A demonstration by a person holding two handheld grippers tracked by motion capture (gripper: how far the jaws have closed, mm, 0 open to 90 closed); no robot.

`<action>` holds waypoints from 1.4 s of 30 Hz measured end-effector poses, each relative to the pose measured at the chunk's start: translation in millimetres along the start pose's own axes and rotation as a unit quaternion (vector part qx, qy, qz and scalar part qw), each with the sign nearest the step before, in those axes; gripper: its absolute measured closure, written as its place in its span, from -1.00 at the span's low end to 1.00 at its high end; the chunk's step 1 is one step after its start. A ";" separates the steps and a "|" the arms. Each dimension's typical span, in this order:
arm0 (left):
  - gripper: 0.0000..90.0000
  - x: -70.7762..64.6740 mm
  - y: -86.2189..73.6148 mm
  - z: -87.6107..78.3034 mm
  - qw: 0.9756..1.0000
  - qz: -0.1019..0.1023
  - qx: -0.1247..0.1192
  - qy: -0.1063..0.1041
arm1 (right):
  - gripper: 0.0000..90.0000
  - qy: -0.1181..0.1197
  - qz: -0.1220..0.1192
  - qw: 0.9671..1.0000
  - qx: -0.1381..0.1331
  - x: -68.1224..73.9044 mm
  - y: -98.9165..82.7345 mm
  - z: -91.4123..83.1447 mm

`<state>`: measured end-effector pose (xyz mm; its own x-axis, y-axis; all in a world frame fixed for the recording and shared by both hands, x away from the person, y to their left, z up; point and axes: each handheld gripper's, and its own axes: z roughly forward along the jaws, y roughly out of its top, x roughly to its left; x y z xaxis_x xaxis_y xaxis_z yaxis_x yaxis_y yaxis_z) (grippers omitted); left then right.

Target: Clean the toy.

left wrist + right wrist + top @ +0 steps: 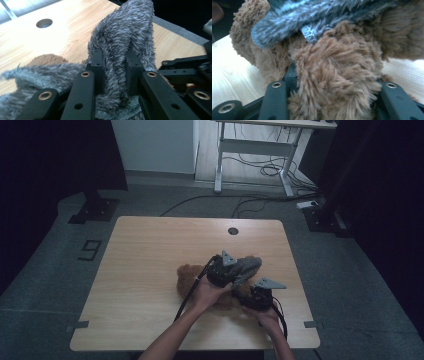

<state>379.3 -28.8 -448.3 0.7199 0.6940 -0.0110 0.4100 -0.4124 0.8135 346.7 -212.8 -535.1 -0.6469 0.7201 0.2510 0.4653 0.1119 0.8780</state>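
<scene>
A brown plush toy (187, 277) lies on the wooden table (145, 250), right of centre. A grey fuzzy cloth (248, 265) is draped over its far side. My left gripper (223, 271) is shut on a raised fold of the grey cloth (125, 32), and its jaws (114, 56) pinch the pile from both sides. My right gripper (253, 297), close to the right of it, is shut on a thick lump of the brown plush (337, 70). In the right gripper view the fur hides the tips of the right gripper (334, 77), and the grey cloth (312, 15) lies across the top.
A round cable hole (233, 231) sits near the table's far edge. Bare wood stretches over the left half of the table. Behind the table are a white desk frame (220, 165), floor cables (260, 170) and black stand bases (95, 210).
</scene>
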 end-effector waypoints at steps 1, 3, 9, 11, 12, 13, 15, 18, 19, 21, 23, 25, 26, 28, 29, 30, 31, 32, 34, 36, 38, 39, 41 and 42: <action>0.62 2.2 -2.3 -2.0 1.000 -0.004 -0.003 -0.003 | 0.08 0.001 -0.001 1.000 -0.001 -0.1 -0.4 0.1; 0.63 8.1 -6.1 -8.1 1.000 -0.010 -0.004 -0.005 | 0.08 0.000 -0.005 1.000 -0.001 0.6 -0.2 0.3; 0.63 28.9 -17.5 -30.1 1.000 -0.014 0.009 0.018 | 0.08 0.000 -0.002 1.000 -0.002 0.0 0.5 0.2; 0.63 40.4 -25.0 -47.1 0.999 -0.012 0.006 0.035 | 0.08 -0.001 -0.001 1.000 -0.005 -0.3 0.5 0.4; 0.63 43.4 -26.5 -51.7 0.999 -0.010 0.005 0.044 | 0.08 -0.001 0.001 1.000 -0.006 -0.3 0.4 0.3; 0.63 49.6 -29.2 -59.4 0.998 -0.011 0.004 0.058 | 0.08 -0.001 0.001 1.000 -0.006 -0.5 0.3 0.3; 0.63 54.5 -31.1 -63.9 0.998 -0.013 0.005 0.066 | 0.08 -0.001 0.001 1.000 -0.006 -0.3 -0.1 -0.2; 0.63 82.1 -47.2 -82.7 0.996 -0.050 0.007 0.072 | 0.08 0.000 -0.001 1.000 -0.008 -0.1 -0.7 -0.6; 0.63 85.9 -50.6 -86.6 0.996 -0.053 0.006 0.077 | 0.08 0.000 -0.001 1.000 -0.008 0.1 -0.7 -0.6; 0.63 92.5 -56.0 -92.2 0.995 -0.060 0.006 0.082 | 0.08 0.001 -0.001 1.000 -0.008 -0.4 -0.8 -0.6; 0.63 100.6 -62.9 -96.9 0.994 -0.074 0.007 0.083 | 0.08 0.001 -0.001 1.000 -0.009 -0.5 -0.9 -0.4; 0.63 106.4 -68.5 -99.0 0.993 -0.090 0.006 0.077 | 0.08 0.000 -0.001 1.000 -0.010 -0.1 -1.1 -0.4; 0.63 106.4 -68.5 -99.0 0.993 -0.090 0.006 0.077 | 0.08 0.000 -0.001 1.000 -0.010 0.0 -1.1 -0.4; 0.63 111.5 -73.9 -100.7 0.992 -0.105 0.007 0.073 | 0.08 -0.001 -0.002 1.000 -0.010 0.1 -1.2 -0.5; 0.63 111.5 -73.9 -100.7 0.992 -0.105 0.007 0.073 | 0.09 -0.001 -0.002 1.000 -0.010 0.2 -1.3 -0.5; 0.63 115.1 -76.4 -101.9 0.991 -0.114 0.006 0.067 | 0.09 -0.002 -0.002 1.000 -0.011 0.4 -1.4 -0.3; 0.62 116.2 -77.0 -102.0 0.991 -0.118 0.005 0.064 | 0.10 -0.004 -0.003 1.000 -0.012 0.8 -1.4 0.0; 0.62 116.2 -77.0 -102.0 0.991 -0.118 0.005 0.064 | 0.10 -0.004 -0.003 1.000 -0.012 0.8 -1.4 0.0; 0.62 118.0 -76.9 -101.4 0.990 -0.126 0.002 0.058 | 0.12 -0.010 -0.006 1.000 -0.013 1.6 -1.2 0.8; 0.63 119.0 -70.0 -97.0 0.991 -0.119 0.004 0.063 | 0.17 -0.026 -0.008 1.000 -0.014 2.1 0.5 3.8; 0.62 119.8 -64.5 -94.8 0.991 -0.114 0.006 0.067 | 0.19 -0.040 -0.006 0.999 -0.019 1.3 2.9 8.8; 0.62 122.8 -49.9 -91.0 0.992 -0.109 0.004 0.070 | 0.20 -0.047 -0.007 0.999 -0.024 -1.1 4.9 12.5; 0.62 124.8 -37.1 -86.7 0.992 -0.104 -0.001 0.067 | 0.20 -0.058 -0.002 0.998 -0.032 -4.6 8.3 20.0; 0.62 124.8 -37.1 -86.7 0.992 -0.104 -0.001 0.067 | 0.21 -0.064 -0.004 0.997 -0.035 -6.0 10.4 24.1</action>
<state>405.4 124.3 -429.4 0.5385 0.8365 -0.1014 0.5413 -0.2512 0.8024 370.0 -199.4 -537.3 -0.5664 0.8009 0.1942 0.4140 0.0728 0.9074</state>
